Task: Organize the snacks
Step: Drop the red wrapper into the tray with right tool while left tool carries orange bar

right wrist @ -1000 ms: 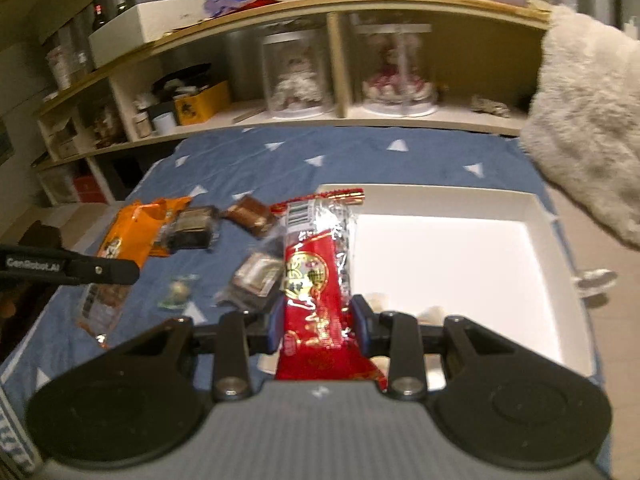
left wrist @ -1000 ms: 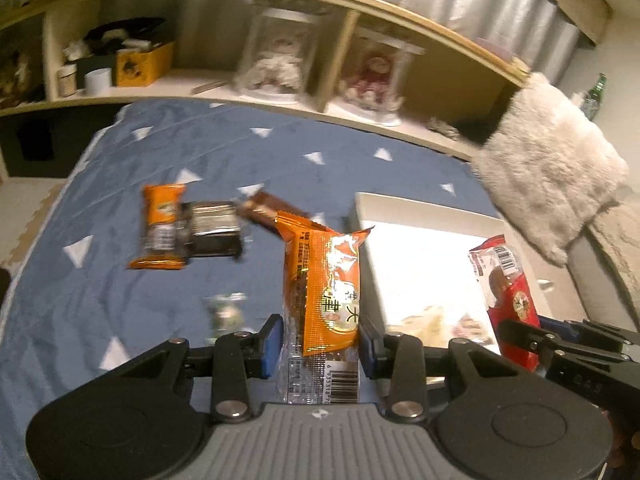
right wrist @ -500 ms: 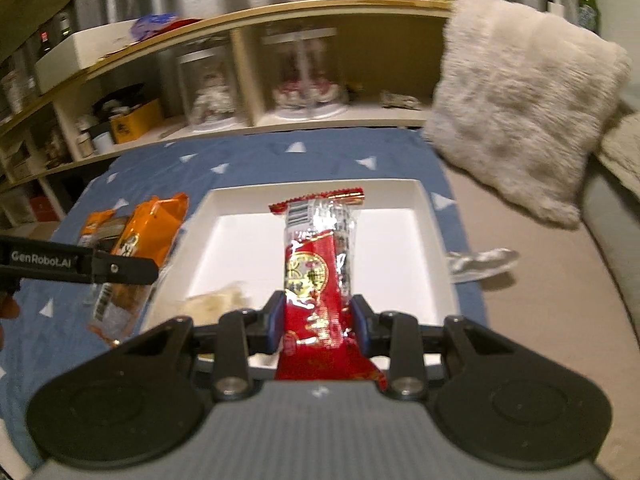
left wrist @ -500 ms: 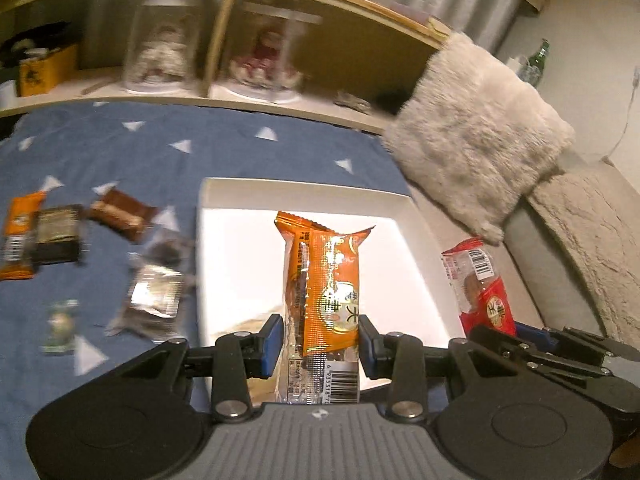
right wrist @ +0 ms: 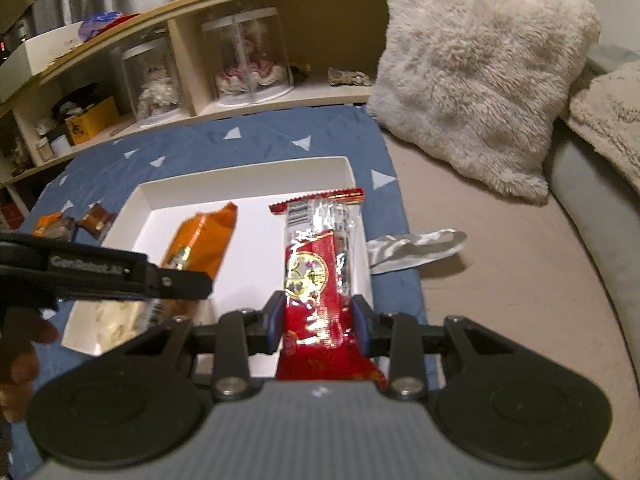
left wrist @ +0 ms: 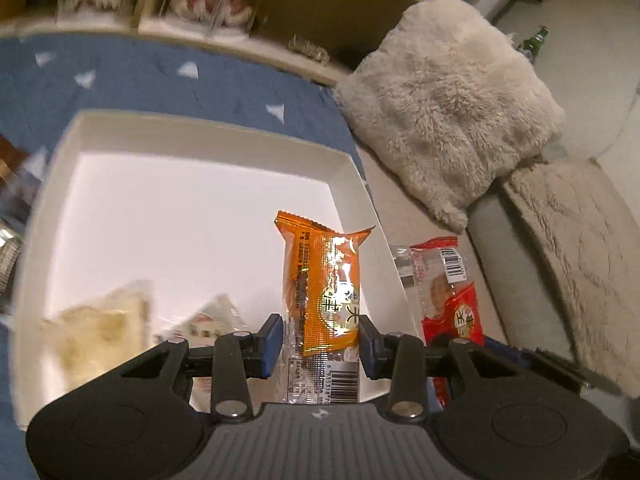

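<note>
My left gripper [left wrist: 320, 344] is shut on an orange snack packet [left wrist: 324, 284], held upright over the right part of a white tray [left wrist: 80, 128]. My right gripper [right wrist: 318, 322] is shut on a red snack packet [right wrist: 316, 264], held above the tray's right rim [right wrist: 360, 240]. From the right wrist view the left gripper's arm [right wrist: 100, 272] and its orange packet [right wrist: 200, 240] hover over the tray's middle. In the left wrist view the red packet [left wrist: 448, 292] shows just right of the tray. Two pale wrapped snacks [left wrist: 100, 332] lie in the tray's near left corner.
Several small snacks [right wrist: 72, 224] lie on the blue triangle-patterned cover [right wrist: 240, 140] left of the tray. An empty silver wrapper [right wrist: 412, 248] lies right of the tray. A fluffy cushion [right wrist: 480, 72] leans at the back right. A wooden shelf [right wrist: 240, 40] with glass domes runs behind.
Both grippers have swung right with their packets, from the loose snacks on the blue cover to positions over the white tray. Both stayed shut throughout.
</note>
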`<state>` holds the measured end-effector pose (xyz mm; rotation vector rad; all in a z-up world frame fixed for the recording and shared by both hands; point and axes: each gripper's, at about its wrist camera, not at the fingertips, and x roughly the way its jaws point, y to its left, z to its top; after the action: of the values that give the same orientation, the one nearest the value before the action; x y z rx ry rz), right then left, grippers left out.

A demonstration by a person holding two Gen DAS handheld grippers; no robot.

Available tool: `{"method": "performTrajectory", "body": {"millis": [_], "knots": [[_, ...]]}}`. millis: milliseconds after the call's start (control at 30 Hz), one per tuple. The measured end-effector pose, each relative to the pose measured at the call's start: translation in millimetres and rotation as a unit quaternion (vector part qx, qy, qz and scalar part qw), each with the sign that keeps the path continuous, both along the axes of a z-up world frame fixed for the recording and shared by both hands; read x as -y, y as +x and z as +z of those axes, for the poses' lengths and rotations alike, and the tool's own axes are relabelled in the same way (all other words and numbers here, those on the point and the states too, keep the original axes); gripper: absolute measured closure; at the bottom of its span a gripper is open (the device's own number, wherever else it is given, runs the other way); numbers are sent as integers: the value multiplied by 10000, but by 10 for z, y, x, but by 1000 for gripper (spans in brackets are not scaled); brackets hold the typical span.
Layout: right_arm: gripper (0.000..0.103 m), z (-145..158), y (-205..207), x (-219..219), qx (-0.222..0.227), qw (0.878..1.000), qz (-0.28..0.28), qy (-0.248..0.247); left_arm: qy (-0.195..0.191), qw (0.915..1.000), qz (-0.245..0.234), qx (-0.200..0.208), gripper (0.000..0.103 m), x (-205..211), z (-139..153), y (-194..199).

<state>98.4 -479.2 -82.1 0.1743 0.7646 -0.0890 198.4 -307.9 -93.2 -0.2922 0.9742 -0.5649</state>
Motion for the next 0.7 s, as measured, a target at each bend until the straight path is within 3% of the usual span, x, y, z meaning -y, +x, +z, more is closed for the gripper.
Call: {"method": "performTrajectory", "body": {"millis": [267, 533, 633, 700], "knots": [[63, -231, 230, 134, -180, 9998, -89, 72, -550, 9941, 473, -812, 62, 122, -503, 285], [61, -386, 518, 142, -200, 9997, -32, 145, -418, 9953, 509, -709, 61, 159, -550, 437], [51, -432, 571, 156, -201, 9995, 20, 233, -480, 9944, 383, -856, 45, 157, -556, 432], [48, -433, 578, 155, -316, 9994, -30, 130, -440, 9952, 286, -827, 44, 164, -525, 417]]}}
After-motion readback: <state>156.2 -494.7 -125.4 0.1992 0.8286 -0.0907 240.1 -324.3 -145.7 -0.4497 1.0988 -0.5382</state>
